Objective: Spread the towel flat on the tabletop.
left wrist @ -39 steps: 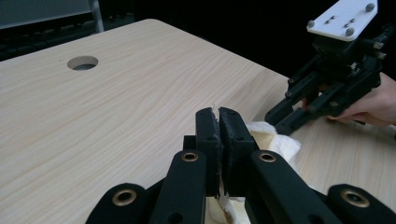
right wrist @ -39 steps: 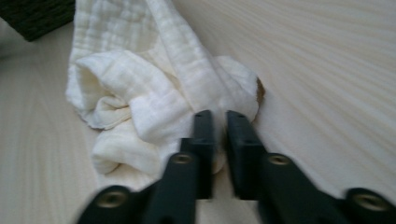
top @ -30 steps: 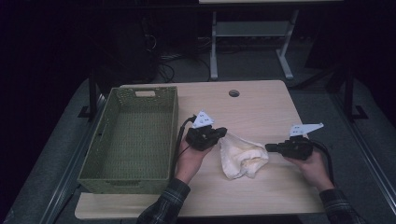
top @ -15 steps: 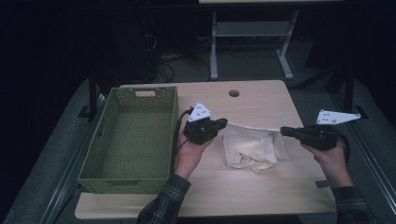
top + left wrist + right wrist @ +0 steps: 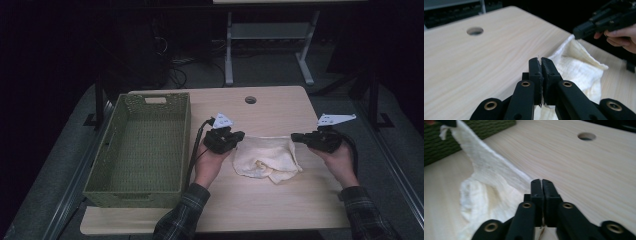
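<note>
Grippers, my left [image 5: 239,136] and my right [image 5: 296,136], are each clamped on a corner of the cream cloth [image 5: 266,157]. Since a moment ago I pulled them apart, so its top edge is now stretched, long axis left to right, beside the green basket [image 5: 140,150], probably for folding.

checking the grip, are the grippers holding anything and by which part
Both hold the cream cloth: the left gripper is shut on its left corner, the right gripper on its right corner.
</note>
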Action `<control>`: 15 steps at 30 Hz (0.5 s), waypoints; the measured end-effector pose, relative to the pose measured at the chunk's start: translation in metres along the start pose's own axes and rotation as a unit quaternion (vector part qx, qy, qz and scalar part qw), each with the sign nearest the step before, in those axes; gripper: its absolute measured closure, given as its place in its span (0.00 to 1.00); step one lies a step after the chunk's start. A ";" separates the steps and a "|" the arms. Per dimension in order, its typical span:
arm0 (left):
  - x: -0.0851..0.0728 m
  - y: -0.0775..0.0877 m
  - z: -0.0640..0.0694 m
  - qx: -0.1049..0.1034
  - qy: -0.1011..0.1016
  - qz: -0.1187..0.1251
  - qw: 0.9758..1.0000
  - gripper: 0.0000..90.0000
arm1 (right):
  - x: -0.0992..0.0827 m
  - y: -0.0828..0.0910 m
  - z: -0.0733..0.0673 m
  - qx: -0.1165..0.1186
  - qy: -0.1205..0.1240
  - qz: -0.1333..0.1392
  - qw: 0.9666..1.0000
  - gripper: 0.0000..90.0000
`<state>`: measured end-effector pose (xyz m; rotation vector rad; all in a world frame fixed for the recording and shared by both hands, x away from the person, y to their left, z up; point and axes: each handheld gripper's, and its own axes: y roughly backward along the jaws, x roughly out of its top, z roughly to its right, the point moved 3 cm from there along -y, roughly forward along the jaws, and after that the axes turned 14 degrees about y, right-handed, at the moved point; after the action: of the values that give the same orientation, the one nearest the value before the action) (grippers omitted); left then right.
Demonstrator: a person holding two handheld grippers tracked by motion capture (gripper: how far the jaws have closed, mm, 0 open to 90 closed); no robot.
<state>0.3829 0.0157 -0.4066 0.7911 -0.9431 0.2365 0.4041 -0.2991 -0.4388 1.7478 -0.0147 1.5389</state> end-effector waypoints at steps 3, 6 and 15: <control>-0.006 -0.004 -0.003 0.005 0.000 -0.011 1.000 0.96 | -0.009 0.003 0.002 -0.006 -0.013 -0.001 1.000 0.85; -0.010 -0.007 -0.007 0.007 0.005 -0.016 1.000 0.96 | -0.014 0.012 -0.002 -0.009 -0.015 -0.001 1.000 0.80; -0.020 -0.012 -0.012 0.011 0.009 -0.031 0.999 0.96 | -0.040 0.041 -0.032 0.001 -0.025 -0.014 1.000 0.74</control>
<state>0.3847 0.0183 -0.4327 0.8366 -0.8987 0.1992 0.3466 -0.3285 -0.4522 1.7819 -0.0135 1.4749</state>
